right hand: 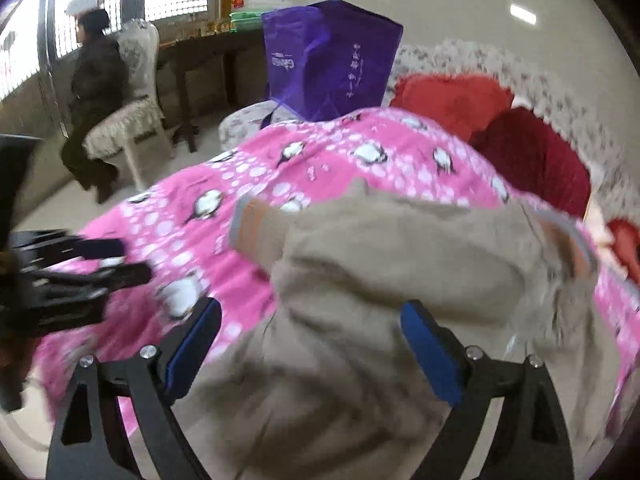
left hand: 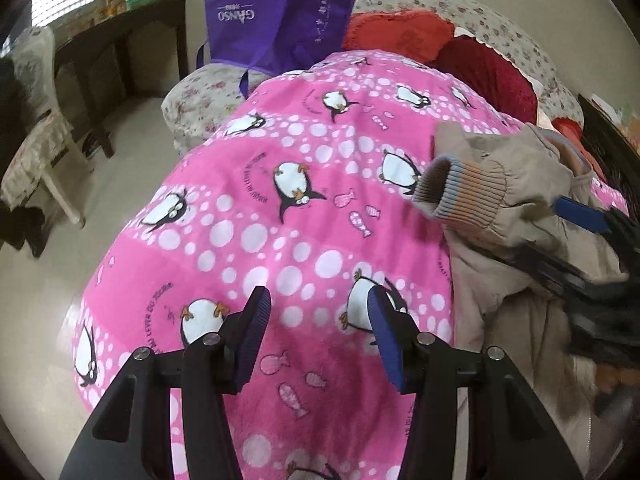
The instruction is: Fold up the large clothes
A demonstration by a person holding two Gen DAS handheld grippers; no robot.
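A: Garment status: crumpled beige cotton jacket with ribbed striped cuffs (right hand: 360, 280) lies heaped on the pink fleece blanket printed with penguins and white dots (left hand: 280, 220), toward its right half. One sleeve, its cuff (left hand: 460, 192) pointing left, rests across the top of the heap. Not yet spread flat.

B: Claws?

A: Left gripper (left hand: 316, 340) hangs over bare blanket just left of the jacket, jaws spread, nothing between the blue ribbed pads (left hand: 256, 336). Right gripper (right hand: 312, 352) sits over the jacket body, jaws spread wide; beige cloth lies between the pads but they do not press on it. The right wrist view is smeared, so finer contact is uncertain.

B: Step in hand, by your reading?

A: Judgement: reaching for grip points to lay the jacket out before any fold. Few folds look done.

B: How to do it well?

A: Pinch a single layer at hem or shoulder, not a bunch of the middle; a bunch lifts the whole heap. Left claw should cross to the near edge of the jacket and avoid catching the blanket, which is soft and would ride up with it. Pull the two grips apart to draw the body taut, then set it down flat, sleeve clear.

B: Risks?

A: Zip edge (left hand: 590, 420) at lower right may snag. Purple fabric tote bag (left hand: 280, 16) and red cushions (left hand: 400, 36) stand well apart at the far end; no obstruction.
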